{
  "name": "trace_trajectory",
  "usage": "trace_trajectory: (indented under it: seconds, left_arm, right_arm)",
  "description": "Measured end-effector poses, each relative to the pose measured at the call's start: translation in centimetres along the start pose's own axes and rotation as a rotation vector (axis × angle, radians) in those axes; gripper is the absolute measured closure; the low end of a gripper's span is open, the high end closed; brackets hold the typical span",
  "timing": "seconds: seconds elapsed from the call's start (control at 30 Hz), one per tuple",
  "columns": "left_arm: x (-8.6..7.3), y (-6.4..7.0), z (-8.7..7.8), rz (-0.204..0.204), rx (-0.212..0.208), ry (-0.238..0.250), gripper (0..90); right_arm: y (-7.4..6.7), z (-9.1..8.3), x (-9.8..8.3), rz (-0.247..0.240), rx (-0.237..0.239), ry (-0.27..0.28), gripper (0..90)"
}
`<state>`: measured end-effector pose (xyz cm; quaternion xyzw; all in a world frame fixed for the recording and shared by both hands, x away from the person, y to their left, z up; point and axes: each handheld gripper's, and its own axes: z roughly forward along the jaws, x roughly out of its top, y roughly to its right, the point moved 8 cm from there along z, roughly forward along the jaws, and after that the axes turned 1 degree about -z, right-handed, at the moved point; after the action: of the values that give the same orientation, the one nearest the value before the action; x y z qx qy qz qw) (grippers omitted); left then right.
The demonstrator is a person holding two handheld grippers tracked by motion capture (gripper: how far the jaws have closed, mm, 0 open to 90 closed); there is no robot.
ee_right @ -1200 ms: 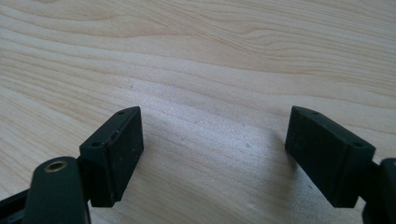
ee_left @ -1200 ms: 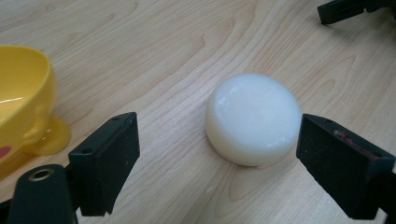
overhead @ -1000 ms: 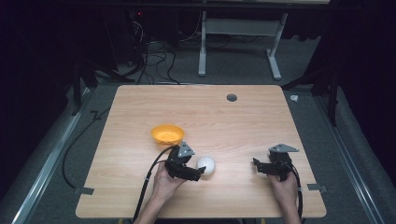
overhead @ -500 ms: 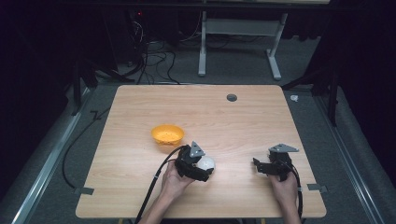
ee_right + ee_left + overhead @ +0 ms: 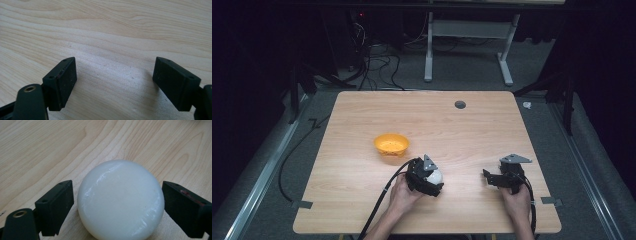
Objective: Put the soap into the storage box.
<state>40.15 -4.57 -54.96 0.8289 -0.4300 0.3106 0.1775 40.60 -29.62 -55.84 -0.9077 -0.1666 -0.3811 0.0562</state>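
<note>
A glossy white ball (image 5: 121,200) rests on the wooden table (image 5: 347,180), near the front middle. My left gripper (image 5: 119,197) is open, with one black jaw on each side of the ball. A thin gap shows at the left jaw, and the right jaw is almost touching. In the high view the left gripper (image 5: 433,183) covers most of the ball (image 5: 435,176). My right gripper (image 5: 488,179) rests low at the front right, pointing left. In its own view the right gripper (image 5: 115,80) is open over bare wood with nothing between the jaws.
An orange bowl (image 5: 391,144) stands just behind and left of the left gripper. A small dark grommet hole (image 5: 460,104) sits near the table's far edge. Black cables trail off the front edge from both grippers.
My left gripper has moved right to the white ball and turned over it, so the jaws now straddle it. The right gripper has stayed put.
</note>
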Motion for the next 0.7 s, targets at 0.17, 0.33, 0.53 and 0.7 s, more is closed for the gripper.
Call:
trace_trajectory:
  seconds: [0.17, 0.33, 0.53, 0.7]
  left_arm:
    - [-0.44, 0.08, 0.55, 0.012, -0.01, -0.025, 14.5]
    - [-0.41, 0.04, 0.5, 0.013, -0.007, -0.009, 18.6]
    - [-0.38, 0.0, 0.38, 0.013, -0.005, -0.01, 24.2]
    - [-0.48, -0.17, 0.15, 0.022, 0.004, -0.019, 24.4]
  right_arm:
    - [0.0, 0.0, 0.0, 0.0, 0.0, 0.0, 20.3]
    - [-0.02, 0.0, 0.0, 0.001, 0.0, 0.0, 20.3]
    - [-0.02, 0.0, 0.0, 0.0, 0.0, 0.0, 20.3]
    - [-0.02, 0.0, 0.01, 0.0, 0.0, 0.0, 20.3]
